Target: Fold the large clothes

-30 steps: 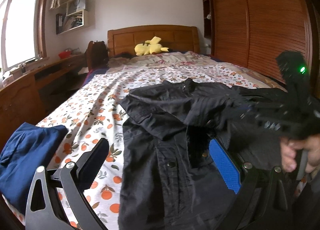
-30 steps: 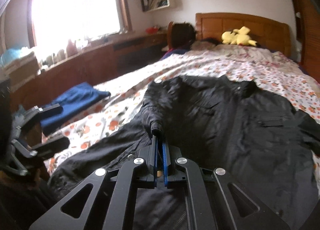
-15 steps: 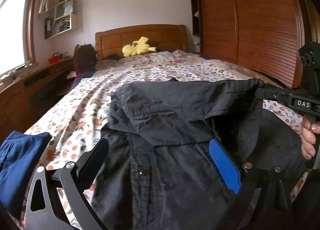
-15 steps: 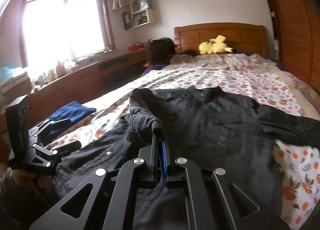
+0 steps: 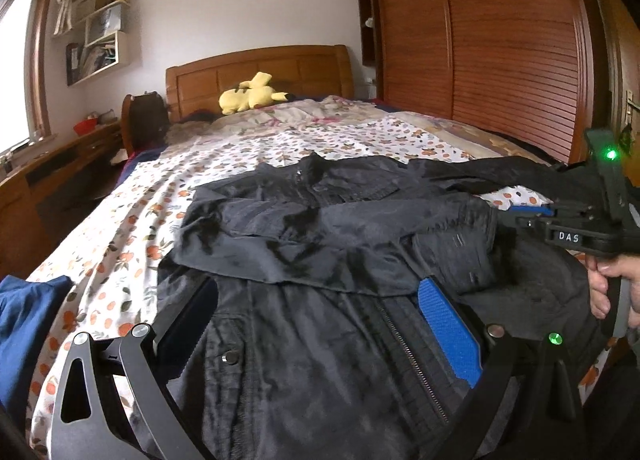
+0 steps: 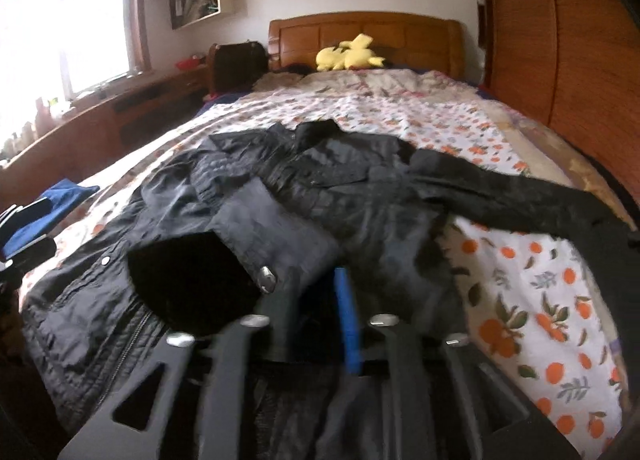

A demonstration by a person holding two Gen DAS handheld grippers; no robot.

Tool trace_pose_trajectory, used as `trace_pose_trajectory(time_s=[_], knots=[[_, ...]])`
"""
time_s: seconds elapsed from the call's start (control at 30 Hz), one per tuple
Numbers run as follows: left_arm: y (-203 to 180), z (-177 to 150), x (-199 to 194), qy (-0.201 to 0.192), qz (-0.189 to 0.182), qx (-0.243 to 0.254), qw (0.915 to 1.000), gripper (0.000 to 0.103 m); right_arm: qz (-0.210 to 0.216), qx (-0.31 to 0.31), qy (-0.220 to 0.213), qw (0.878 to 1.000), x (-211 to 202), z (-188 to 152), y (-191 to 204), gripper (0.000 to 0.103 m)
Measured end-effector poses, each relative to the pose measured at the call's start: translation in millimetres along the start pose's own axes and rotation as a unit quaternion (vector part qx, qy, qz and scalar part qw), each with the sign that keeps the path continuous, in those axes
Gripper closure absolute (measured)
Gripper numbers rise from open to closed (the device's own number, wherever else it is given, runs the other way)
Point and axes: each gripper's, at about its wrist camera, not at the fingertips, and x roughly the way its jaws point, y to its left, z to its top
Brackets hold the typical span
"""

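Black cloth covers most of the flowery bed (image 5: 280, 147): the big jacket (image 5: 320, 340) lies flat there, one sleeve (image 6: 260, 227) folded across its chest. To do this fold well, smooth that sleeve flat before letting go fully. The right tongs (image 6: 316, 300) have just been opening, and the cuff lies right at their tips. The left tongs (image 5: 316, 324) hang wide open over the zip, holding nothing. Only the right view shows the other sleeve (image 6: 520, 195) stretched out. Only the left view shows the hand (image 5: 612, 288).

One black jacket (image 5: 328, 300) – one plush toy (image 5: 252, 93) – two grippers.
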Motion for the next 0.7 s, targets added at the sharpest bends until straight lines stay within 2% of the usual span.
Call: trace_pose_trajectory(time_s=[0.03, 0.2, 0.37, 0.63, 0.7], knots=[[-2.4, -0.4, 0.8, 0.000, -0.001, 0.001, 1.0000, 0.002, 0.001, 0.000, -0.003, 1.000, -3.1, 0.4, -1.8, 0.067], [-16.1, -2.7, 7.5, 0.005, -0.012, 0.005, 0.9999, 0.002, 0.012, -0.006, -0.014, 1.000, -10.8, 1.3, 3.4, 0.067], [-27.6, -8.1, 14.4, 0.011, -0.025, 0.005, 0.9996, 0.002, 0.030, -0.016, -0.001, 0.999, -3.3, -1.5, 13.5, 0.067], [-37.6, -13.0, 14.9, 0.018, -0.037, 0.004, 0.9992, 0.002, 0.025, -0.034, 0.080, 0.996, 42.0, -20.8, 17.9, 0.066], [-38.8, -11.8, 8.5, 0.014, -0.041, -0.001, 0.9990, 0.002, 0.022, -0.037, 0.082, 0.996, 42.9, -21.8, 19.0, 0.066]])
